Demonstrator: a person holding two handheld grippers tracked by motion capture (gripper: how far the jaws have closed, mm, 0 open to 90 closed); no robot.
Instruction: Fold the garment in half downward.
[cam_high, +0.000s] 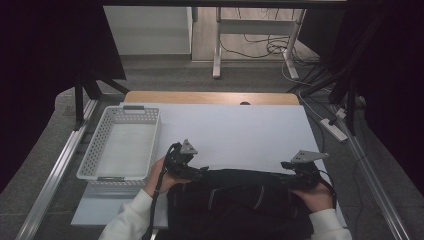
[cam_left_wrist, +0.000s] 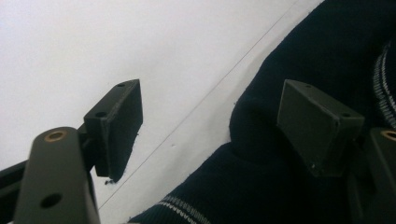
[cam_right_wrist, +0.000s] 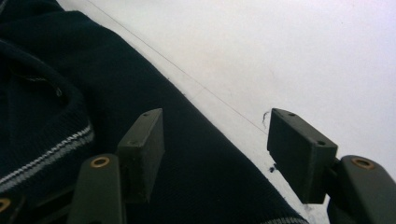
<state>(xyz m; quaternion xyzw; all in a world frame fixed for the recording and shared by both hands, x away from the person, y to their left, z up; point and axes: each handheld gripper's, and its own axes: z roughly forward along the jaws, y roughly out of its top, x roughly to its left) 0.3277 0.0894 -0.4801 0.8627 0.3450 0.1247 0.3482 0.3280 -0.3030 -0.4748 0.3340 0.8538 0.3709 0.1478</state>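
Observation:
A dark navy knit garment (cam_high: 240, 200) with thin pale stripes lies bunched at the near edge of the white table cover (cam_high: 235, 130). My left gripper (cam_high: 202, 172) is at the garment's far left corner and my right gripper (cam_high: 287, 166) at its far right corner. In the left gripper view the left gripper (cam_left_wrist: 210, 116) is open: one pad hangs over bare white cover, the other over the garment (cam_left_wrist: 327, 46), whose edge lies between them. In the right gripper view the right gripper (cam_right_wrist: 217, 140) is open too, straddling the hem of the garment (cam_right_wrist: 70, 84) without pressing it.
A white perforated plastic basket (cam_high: 131, 112) stands on the left of the table, with nothing in it. The wooden table edge (cam_high: 210, 97) runs along the back. Metal rails flank the table, and cables and a power strip (cam_high: 334, 129) lie on the floor at right.

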